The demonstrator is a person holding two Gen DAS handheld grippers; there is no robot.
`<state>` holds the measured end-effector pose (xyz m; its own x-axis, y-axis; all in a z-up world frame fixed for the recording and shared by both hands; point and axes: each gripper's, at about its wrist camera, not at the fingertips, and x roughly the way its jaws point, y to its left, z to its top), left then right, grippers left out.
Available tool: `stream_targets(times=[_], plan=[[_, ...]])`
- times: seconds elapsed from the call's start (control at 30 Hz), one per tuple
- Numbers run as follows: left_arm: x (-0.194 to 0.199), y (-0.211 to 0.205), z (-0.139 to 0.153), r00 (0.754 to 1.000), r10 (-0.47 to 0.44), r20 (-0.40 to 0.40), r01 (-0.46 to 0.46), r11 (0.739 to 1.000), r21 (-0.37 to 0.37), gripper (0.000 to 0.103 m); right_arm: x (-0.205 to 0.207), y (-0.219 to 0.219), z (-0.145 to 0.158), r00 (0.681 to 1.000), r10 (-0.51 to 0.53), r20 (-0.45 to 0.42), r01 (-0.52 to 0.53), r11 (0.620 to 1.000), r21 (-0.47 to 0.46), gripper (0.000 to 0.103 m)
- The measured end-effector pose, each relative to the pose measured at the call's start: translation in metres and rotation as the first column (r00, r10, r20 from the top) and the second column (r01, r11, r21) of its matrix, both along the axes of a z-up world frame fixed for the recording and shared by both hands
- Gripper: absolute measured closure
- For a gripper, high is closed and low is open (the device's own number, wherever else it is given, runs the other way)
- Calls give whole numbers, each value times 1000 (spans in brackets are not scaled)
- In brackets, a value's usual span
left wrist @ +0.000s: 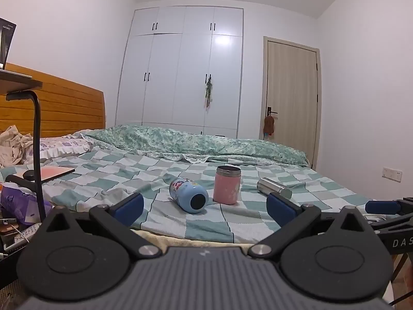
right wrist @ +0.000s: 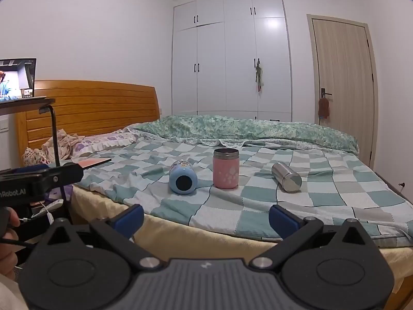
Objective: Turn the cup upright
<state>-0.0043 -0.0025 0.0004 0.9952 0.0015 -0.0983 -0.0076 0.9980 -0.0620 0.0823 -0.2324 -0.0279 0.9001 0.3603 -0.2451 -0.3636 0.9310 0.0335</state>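
Observation:
Three cups rest on the checked bedspread (left wrist: pixel 180 222) (right wrist: pixel 322 188). A blue cartoon-print cup (left wrist: pixel 189 194) (right wrist: pixel 182 177) lies on its side, base toward me. A pink cup (left wrist: pixel 227 184) (right wrist: pixel 226 168) stands upright beside it. A steel cup (left wrist: pixel 274 187) (right wrist: pixel 286 177) lies on its side at the right. My left gripper (left wrist: pixel 204 208) is open and empty at the bed's near edge, short of the blue and pink cups. My right gripper (right wrist: pixel 206 218) is open and empty, further back from the bed.
A side table on a black curved stand (left wrist: pixel 37 139) (right wrist: pixel 55 139) stands at the left with a laptop (right wrist: pixel 16 80) on top. A flat pink-topped item (left wrist: pixel 53 172) lies on the bed at left. A rolled green quilt (left wrist: pixel 206 142) lies behind the cups. The other gripper shows at the frame edge (left wrist: pixel 387 206) (right wrist: pixel 38 178).

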Motion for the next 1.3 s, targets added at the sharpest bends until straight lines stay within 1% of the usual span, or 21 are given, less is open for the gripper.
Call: stream_targets(times=[0.27,0.3,1.3], plan=[[3,2,0,1000,0,-9,0,1000,-7,0,0,0,0,1000,0,0,0,1000,3,0],[2,3,-6,1000,0,-9,0,1000,-7,0,0,0,0,1000,0,0,0,1000,3,0],[4,2,-11,1000,3,-14,-3,1000,-9,0,0,0,-1,1000,0,-4,0,1000,5,0]])
